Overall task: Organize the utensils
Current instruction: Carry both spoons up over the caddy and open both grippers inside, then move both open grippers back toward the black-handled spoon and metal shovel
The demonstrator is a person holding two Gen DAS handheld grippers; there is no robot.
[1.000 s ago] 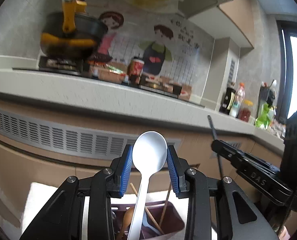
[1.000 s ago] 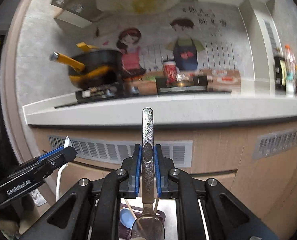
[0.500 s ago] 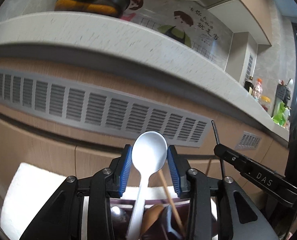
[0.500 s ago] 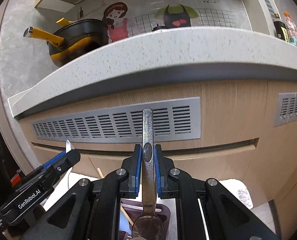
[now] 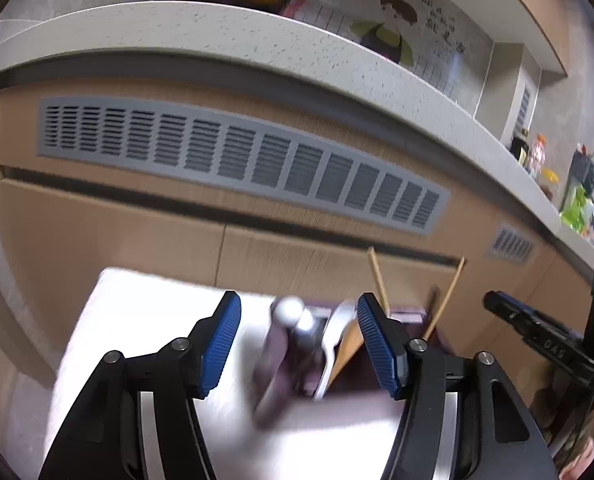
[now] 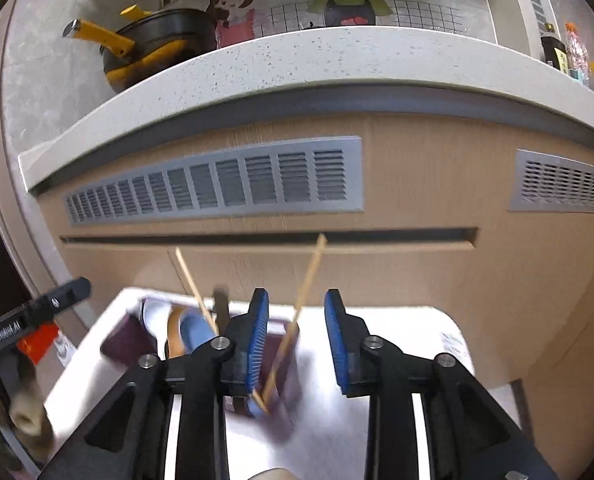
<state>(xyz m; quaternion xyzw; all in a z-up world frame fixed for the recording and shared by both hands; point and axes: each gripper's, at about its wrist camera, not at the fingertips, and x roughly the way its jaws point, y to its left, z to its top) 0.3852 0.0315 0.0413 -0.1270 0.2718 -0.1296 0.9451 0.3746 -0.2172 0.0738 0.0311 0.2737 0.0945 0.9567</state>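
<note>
Two grippers opening above a purple utensil holder (image 5: 281, 356).
Left gripper (image 5: 297, 340) and right gripper (image 6: 295, 336) grasp nothing; white spoon (image 5: 335, 336) and chopsticks (image 6: 293, 320) stand in the holder.

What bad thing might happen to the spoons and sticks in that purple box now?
1. The right gripper has a chopstick leaning between its opening jaws; pulling away might drag it out.
2. The left gripper, also opening, hangs close over the purple holder; a bump might tip it and spill the white spoon.
</note>
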